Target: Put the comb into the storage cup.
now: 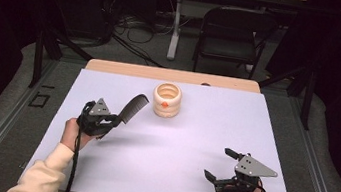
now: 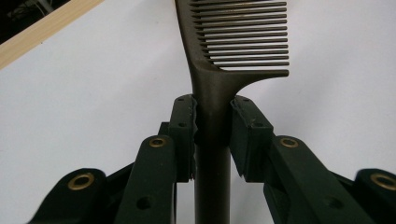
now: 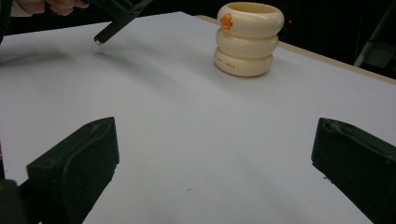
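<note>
Cream ribbed holder (image 1: pixel 166 100) looks empty, perhaps; left hand-held gripper (image 2: pixel 212 121) clamps the comb (image 2: pixel 233 42), right hand-held gripper (image 3: pixel 210 154) gapes.

The comb (image 2: pixel 219 74) is dark brown-black, with fine parallel teeth that read as a row of thin stripes. The ribbed holder (image 1: pixel 166 99) is cream with a small orange mark on its side. The bench (image 1: pixel 194 129) has a plain white top edged in pale wood. Each hand-held gripper (image 1: pixel 113 121) is black with brass-coloured rivets and a grey plate; the sleeve (image 1: pixel 44 174) is cream.
</note>
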Available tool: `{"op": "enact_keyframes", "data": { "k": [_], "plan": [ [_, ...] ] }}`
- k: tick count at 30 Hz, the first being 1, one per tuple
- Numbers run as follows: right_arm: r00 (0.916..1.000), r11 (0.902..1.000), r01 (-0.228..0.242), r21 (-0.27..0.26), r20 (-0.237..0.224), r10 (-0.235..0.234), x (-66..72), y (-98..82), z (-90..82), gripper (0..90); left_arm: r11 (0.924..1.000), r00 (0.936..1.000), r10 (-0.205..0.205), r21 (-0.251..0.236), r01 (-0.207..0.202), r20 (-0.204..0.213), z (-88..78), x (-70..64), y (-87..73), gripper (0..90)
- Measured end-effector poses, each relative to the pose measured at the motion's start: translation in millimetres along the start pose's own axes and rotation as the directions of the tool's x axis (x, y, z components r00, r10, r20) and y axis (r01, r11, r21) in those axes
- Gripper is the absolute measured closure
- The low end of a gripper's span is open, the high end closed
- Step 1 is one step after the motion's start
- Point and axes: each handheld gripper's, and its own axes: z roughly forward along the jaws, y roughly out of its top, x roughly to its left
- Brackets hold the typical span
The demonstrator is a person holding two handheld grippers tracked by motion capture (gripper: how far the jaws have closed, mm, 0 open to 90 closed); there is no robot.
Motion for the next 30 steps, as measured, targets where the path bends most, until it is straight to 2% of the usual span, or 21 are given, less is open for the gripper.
{"op": "enact_keyframes", "data": {
  "k": [16,24,30],
  "plan": [
    [1.0000,1.0000,0.000,0.010,0.001,0.000,-0.2,-0.3,1.2,0.1,0.9987,0.9993,-0.025,-0.044,0.024,-0.027,-1.1,1.5,0.4,71.6],
    [1.0000,0.9999,-0.002,0.013,0.004,0.002,-0.5,-0.4,1.3,0.1,0.9947,0.9974,-0.051,-0.092,0.046,-0.050,-2.3,2.1,2.4,71.6],
    [1.0000,0.9999,-0.005,0.015,0.005,0.005,-0.4,-0.5,1.6,0.1,0.9929,0.9962,-0.063,-0.105,0.057,-0.059,-1.3,3.7,2.4,71.7]
  ]
}}
